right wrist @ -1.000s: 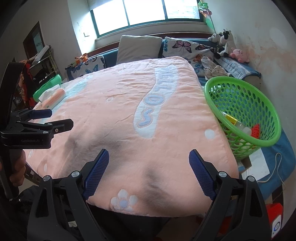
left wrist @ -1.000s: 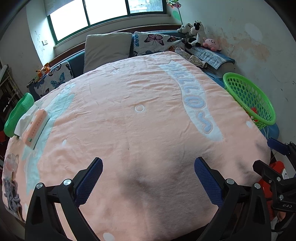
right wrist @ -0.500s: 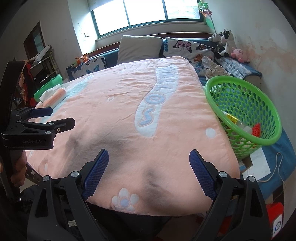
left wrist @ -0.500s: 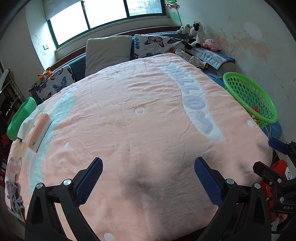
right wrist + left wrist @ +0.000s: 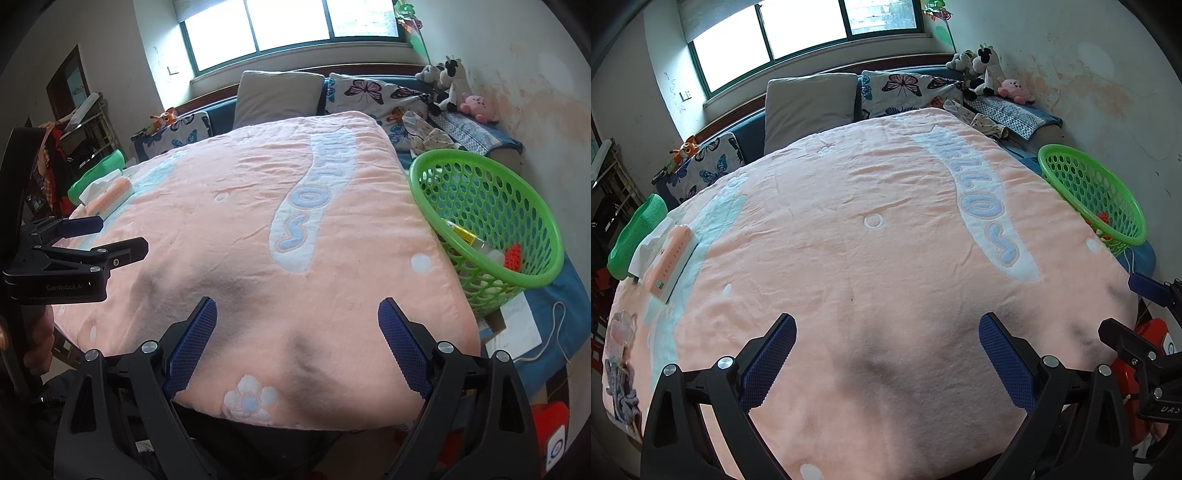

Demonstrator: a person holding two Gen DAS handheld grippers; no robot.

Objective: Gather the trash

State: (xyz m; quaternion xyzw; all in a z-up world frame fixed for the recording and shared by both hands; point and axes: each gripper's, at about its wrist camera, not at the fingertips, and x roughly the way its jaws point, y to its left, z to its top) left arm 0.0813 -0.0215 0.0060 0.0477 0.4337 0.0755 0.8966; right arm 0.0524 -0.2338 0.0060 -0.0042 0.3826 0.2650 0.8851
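Note:
A green plastic basket (image 5: pixel 476 192) stands at the bed's right edge and holds a small bottle (image 5: pixel 469 238) and a red item (image 5: pixel 514 254); it also shows in the left wrist view (image 5: pixel 1087 186). My left gripper (image 5: pixel 886 354) is open and empty above the near end of the pink blanket (image 5: pixel 871 258). My right gripper (image 5: pixel 297 343) is open and empty over the blanket's front edge (image 5: pixel 295 236). The left gripper also shows from the side in the right wrist view (image 5: pixel 110 240). The right gripper shows at the left wrist view's right edge (image 5: pixel 1134 314).
A pink tissue pack (image 5: pixel 668 258) on white paper lies at the bed's left edge beside a green object (image 5: pixel 635 229). Pillows (image 5: pixel 809 103) and plush toys (image 5: pixel 982 70) line the head end. A cable (image 5: pixel 550 339) and paper lie right of the bed.
Both views have pulled back and lifted slightly, so the bed looks a little farther away. Both grippers stay open and empty.

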